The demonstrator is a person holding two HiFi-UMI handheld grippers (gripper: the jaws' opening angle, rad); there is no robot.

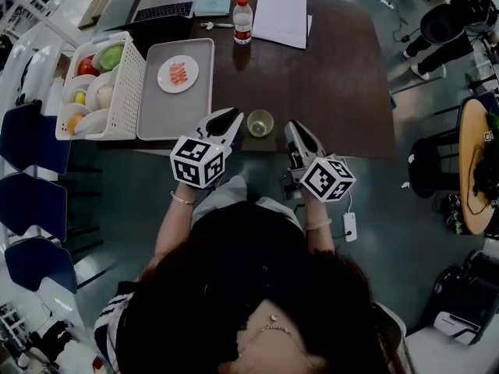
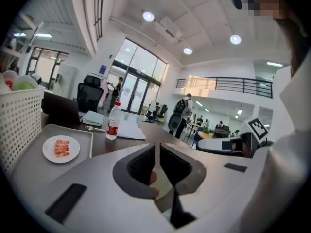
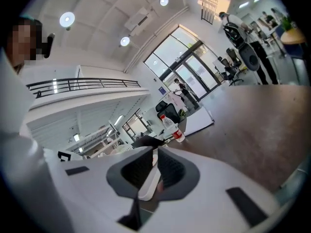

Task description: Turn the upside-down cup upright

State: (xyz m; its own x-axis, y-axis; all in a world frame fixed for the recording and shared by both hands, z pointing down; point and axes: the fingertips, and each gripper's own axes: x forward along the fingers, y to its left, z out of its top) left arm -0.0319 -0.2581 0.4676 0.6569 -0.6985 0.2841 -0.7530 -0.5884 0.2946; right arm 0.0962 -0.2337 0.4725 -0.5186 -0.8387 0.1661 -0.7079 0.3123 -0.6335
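In the head view a small clear greenish cup stands mouth up on the dark table, close to its front edge. My left gripper is just left of the cup, its tips near the rim. My right gripper is just right of the cup. Neither touches it as far as I can tell. In the left gripper view the left gripper has its jaws together with nothing between them. In the right gripper view the right gripper also has its jaws together and empty. Neither gripper view shows the cup.
A grey tray with a white plate of pink food lies left of the cup. Beside it stands a white basket of bowls and fruit. A water bottle, papers and a laptop sit at the far edge. Blue chairs stand at the left.
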